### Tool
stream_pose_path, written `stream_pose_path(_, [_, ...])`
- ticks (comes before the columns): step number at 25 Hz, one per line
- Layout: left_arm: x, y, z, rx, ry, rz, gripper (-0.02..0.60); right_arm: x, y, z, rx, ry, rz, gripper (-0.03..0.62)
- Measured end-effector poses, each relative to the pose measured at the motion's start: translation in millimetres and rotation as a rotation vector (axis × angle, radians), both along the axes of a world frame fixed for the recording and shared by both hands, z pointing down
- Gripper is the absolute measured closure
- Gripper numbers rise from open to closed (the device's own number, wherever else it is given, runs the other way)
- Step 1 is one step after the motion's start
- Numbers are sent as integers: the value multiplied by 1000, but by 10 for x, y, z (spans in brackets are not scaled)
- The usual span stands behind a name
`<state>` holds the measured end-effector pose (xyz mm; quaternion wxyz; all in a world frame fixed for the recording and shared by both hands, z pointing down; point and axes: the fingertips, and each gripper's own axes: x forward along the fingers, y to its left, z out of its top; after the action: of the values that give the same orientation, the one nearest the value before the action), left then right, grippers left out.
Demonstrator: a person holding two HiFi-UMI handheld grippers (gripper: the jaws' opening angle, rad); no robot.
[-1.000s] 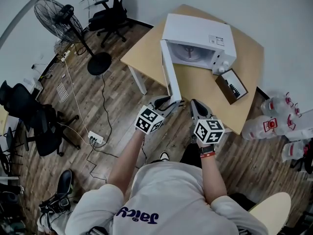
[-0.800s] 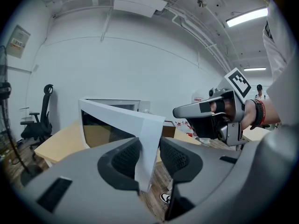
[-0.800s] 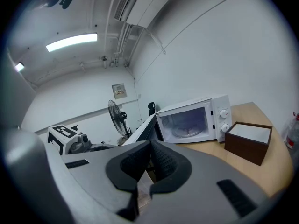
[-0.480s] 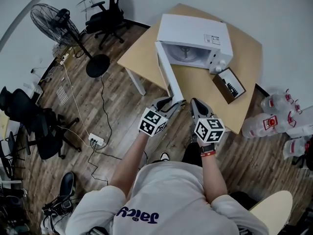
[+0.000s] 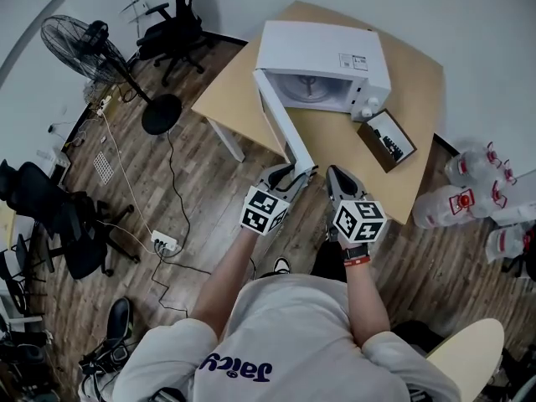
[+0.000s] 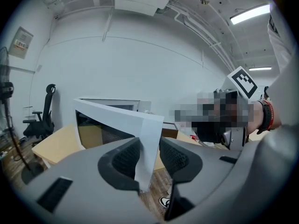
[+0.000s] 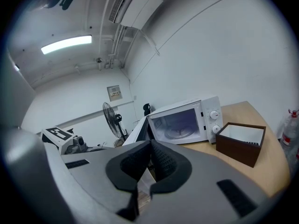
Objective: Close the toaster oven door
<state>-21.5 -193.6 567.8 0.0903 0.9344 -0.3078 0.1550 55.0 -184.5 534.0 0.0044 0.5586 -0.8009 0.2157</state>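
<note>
The white toaster oven (image 5: 322,57) sits at the far side of a wooden tabletop (image 5: 335,145), its long side running across it and its open mouth facing the person. Its door (image 5: 285,124), hinged at the oven's left, stands upright and swung wide, reaching out towards the person and past the tabletop's near edge. The left gripper (image 5: 295,177) has that free edge between its jaws, part open with the pads pressed on either face of the panel. Just beside it the right gripper (image 5: 339,178) hangs with its jaws together on nothing. A brown box (image 5: 385,139) lies on the tabletop by the oven's right. Water bottles (image 5: 456,203) lie on the floor at right; a fan (image 5: 84,44) stands well off at left.
</note>
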Motion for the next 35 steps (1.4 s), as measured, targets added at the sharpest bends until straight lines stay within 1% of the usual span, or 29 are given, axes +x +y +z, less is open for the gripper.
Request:
stream_pose_path(13, [293, -97, 1, -10, -11, 2, 436, 218, -140, 8, -5, -1, 15, 579])
stream_pose_path(35, [723, -288, -18, -14, -34, -56, 437, 649, -228, -58, 12, -28, 47, 579])
